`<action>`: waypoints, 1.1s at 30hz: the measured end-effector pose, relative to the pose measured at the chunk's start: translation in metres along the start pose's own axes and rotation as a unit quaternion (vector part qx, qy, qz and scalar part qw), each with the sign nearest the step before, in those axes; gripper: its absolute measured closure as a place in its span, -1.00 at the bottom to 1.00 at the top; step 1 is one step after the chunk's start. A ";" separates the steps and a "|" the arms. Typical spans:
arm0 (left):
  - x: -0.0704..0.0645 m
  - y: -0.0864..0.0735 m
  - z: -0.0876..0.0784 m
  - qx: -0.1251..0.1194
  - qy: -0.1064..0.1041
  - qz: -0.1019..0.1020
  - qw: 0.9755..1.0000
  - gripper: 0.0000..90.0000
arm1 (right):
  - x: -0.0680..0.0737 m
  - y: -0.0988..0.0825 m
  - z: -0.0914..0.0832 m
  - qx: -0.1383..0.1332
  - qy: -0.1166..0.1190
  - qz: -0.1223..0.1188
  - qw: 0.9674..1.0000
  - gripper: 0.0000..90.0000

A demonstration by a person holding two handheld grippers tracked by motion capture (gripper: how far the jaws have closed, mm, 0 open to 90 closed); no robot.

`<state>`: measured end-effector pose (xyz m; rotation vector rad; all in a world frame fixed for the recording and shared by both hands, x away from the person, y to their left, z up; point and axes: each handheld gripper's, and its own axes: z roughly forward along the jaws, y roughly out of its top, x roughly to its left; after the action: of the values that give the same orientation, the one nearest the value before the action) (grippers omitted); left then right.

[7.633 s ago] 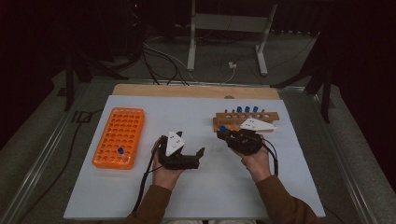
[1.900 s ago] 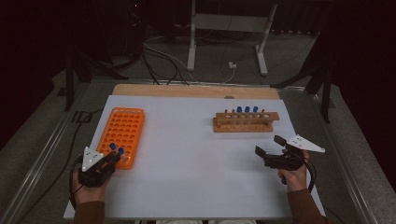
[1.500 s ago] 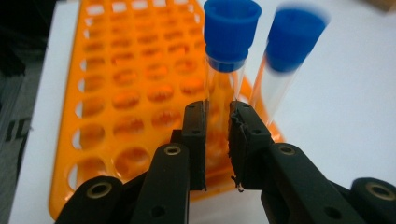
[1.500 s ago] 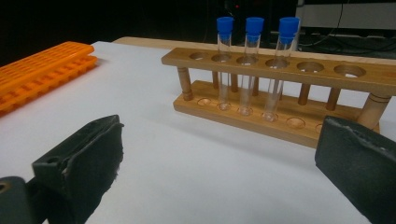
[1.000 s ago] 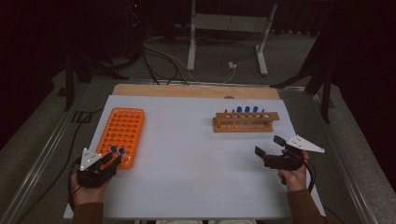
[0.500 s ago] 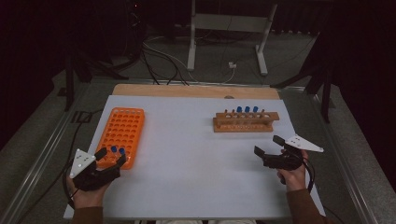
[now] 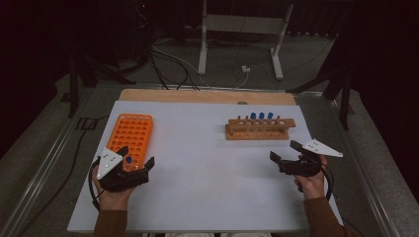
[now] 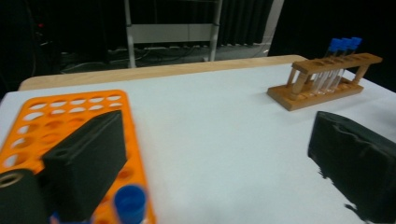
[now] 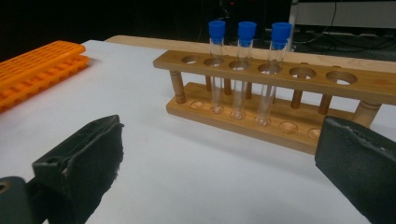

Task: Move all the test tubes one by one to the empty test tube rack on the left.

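Note:
An orange tube rack (image 7: 132, 129) lies at the left of the white table. A blue-capped tube (image 7: 128, 160) stands in its near end. My left gripper (image 7: 136, 157) hovers over that end, and its jaws have just been opening. In the left gripper view (image 8: 219, 140) the blue cap (image 8: 130, 203) sits beside one jaw, with no pad pressing on it. A wooden rack (image 7: 260, 129) at the right holds three blue-capped tubes (image 7: 261, 116). My right gripper (image 7: 285, 151) stands open in front of it, nothing between its jaws, facing the tubes (image 9: 245, 70) from some way off.
The white mat (image 7: 207, 168) spreads between the two racks. A wooden board edge (image 7: 207, 96) runs along the far side. Metal table rails (image 7: 44, 163) flank the mat, and a stand with cables (image 7: 237, 44) is on the floor beyond.
The left gripper's jaws have spread wide and the hand has lifted a little from the orange rack's near end, leaving the blue-capped tube standing there. The right hand has stayed put.

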<state>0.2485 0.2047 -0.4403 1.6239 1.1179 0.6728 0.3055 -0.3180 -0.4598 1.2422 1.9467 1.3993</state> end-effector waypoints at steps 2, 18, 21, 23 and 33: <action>-0.004 0.001 0.004 -0.001 -0.007 0.004 1.000 -0.95 | 0.000 0.002 0.002 0.000 0.000 -0.002 1.000 -0.98; -0.019 -0.004 0.018 0.004 -0.027 0.017 0.999 -0.97 | -0.007 0.025 0.021 0.010 -0.023 -0.013 1.000 -0.96; -0.021 -0.006 0.019 0.002 -0.029 0.019 0.999 -0.97 | -0.010 0.032 0.027 0.012 -0.034 -0.017 0.999 -0.91; -0.023 -0.006 0.020 0.003 -0.031 0.021 0.999 -0.97 | -0.012 0.036 0.032 0.014 -0.042 -0.019 0.999 -0.88; -0.027 -0.009 0.023 0.010 -0.037 0.024 0.999 -0.97 | -0.031 0.044 0.061 0.033 -0.050 0.000 0.998 -0.51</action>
<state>0.2540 0.1711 -0.4536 1.6842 1.0381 0.6292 0.3858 -0.3094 -0.4479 1.3149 1.9387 1.2585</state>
